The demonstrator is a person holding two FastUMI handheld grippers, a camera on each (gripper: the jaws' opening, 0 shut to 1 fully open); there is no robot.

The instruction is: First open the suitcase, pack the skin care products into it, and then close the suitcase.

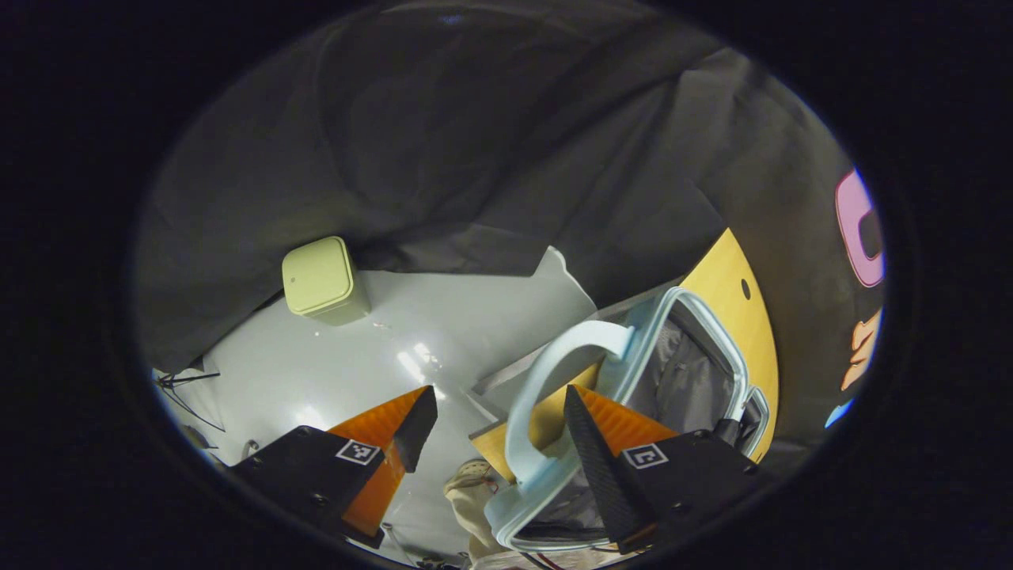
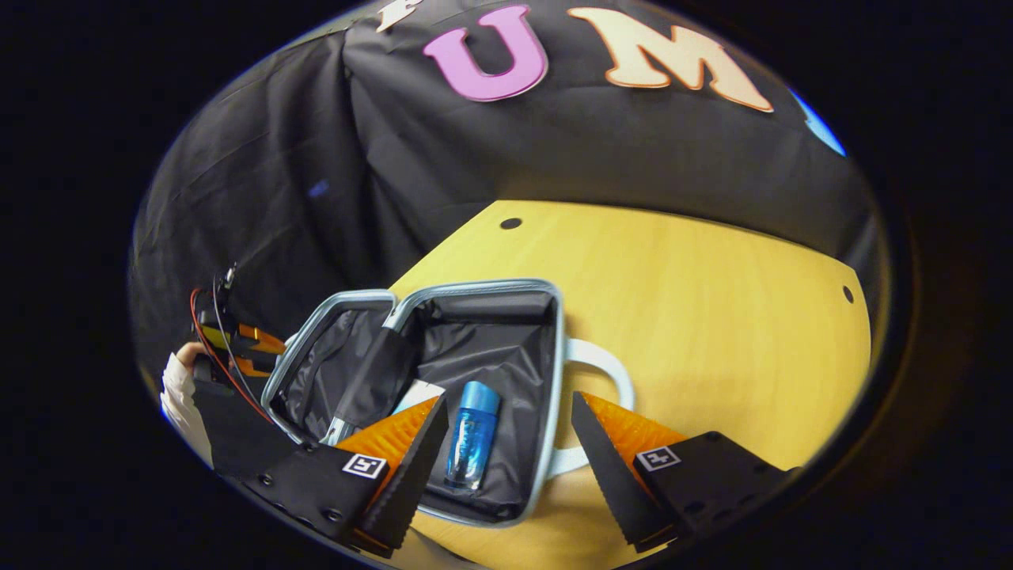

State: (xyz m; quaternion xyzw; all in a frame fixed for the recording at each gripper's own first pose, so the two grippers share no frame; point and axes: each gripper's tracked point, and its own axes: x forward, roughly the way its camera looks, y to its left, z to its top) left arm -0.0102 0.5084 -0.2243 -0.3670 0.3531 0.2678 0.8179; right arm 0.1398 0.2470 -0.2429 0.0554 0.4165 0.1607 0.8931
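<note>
Below right gripper, blue bottle, suitcase

In the right gripper view, the right gripper is covering part of a white box inside the suitcase, and the lower edge is cutting off the suitcase's near rim. In the left gripper view, one finger is hiding part of the suitcase's handle.

open suitcase, blue bottle inside
</note>
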